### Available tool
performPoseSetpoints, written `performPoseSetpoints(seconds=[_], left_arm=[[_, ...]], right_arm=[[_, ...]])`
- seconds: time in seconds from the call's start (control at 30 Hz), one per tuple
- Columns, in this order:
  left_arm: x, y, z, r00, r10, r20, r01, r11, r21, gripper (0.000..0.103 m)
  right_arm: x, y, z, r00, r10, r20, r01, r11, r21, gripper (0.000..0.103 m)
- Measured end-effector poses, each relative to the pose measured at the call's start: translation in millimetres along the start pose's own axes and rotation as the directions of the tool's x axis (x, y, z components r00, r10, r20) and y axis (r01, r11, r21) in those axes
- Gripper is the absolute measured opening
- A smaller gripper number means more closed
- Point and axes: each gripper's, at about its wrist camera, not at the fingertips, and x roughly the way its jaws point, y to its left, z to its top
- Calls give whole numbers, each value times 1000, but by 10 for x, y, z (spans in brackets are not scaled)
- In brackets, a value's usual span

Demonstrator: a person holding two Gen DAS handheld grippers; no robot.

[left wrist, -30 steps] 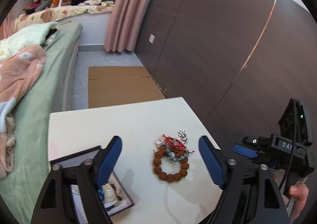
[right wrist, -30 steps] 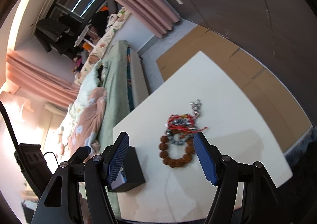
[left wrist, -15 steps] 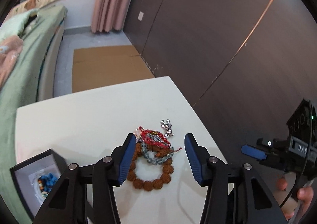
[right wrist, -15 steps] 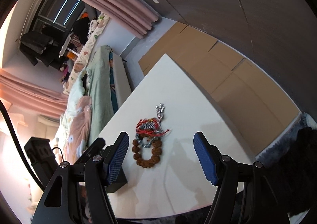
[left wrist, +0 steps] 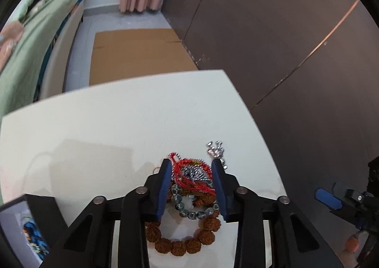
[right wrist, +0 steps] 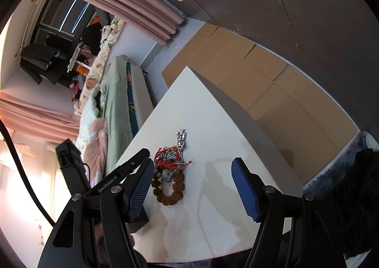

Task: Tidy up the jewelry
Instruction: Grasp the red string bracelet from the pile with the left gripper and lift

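A pile of jewelry lies on the white table [left wrist: 106,130]: a brown bead bracelet [left wrist: 180,246], a grey bead bracelet [left wrist: 191,213], a red cord bracelet [left wrist: 189,173] and a silver charm piece [left wrist: 215,148]. My left gripper [left wrist: 190,165] points down over the pile. Its jaws are closing, with the red cord and grey beads between the blue pads. No lift of the pile shows. My right gripper [right wrist: 192,165] hovers open above the table, just right of the pile [right wrist: 169,173], with nothing between its fingers.
A black jewelry box [left wrist: 40,206] with a blue item inside stands at the table's near left corner. A bed with green bedding [left wrist: 35,43] runs along the left. Flat cardboard [left wrist: 135,55] lies on the floor beyond the table, and a dark wall panel [left wrist: 272,43] is on the right.
My left gripper has come down and forward over the jewelry pile and its jaws have narrowed around it. The box has slid to the view's lower left. The right gripper shifted slightly.
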Motion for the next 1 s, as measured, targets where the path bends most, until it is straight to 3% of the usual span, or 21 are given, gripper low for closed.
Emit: performPoseSetpoints(seconds=[0.17,0.27,0.33,0.57,0.67,1.0], left_arm=[[79,52,-12,1000,-15,-16,15,1000,-20,33],[95,82,-10,1000,-26,-17,25,999,-34,12],[104,113,-12,999,-31,-13,30,998,-52,7],[78,114,-18,999,-46,-8,46,997,-63,6],[64,94,-23,999,-48,5,48,998,-49,0],[-249,-3,-6,992,-96,84,97,995,-8,0]], right_arm=[[123,-10,2,999,-24,-29,24,1000,5,68],[174,18,-2,999,-22,-40,22,1000,3,68],[208,42,-19,999,-23,-48,23,1000,-3,68],[240,40,-32,998,-38,-56,38,999,-4,68],[236,41,-35,998,-44,-53,44,999,-4,68],[273,54,-52,996,-58,-61,56,998,-22,68]])
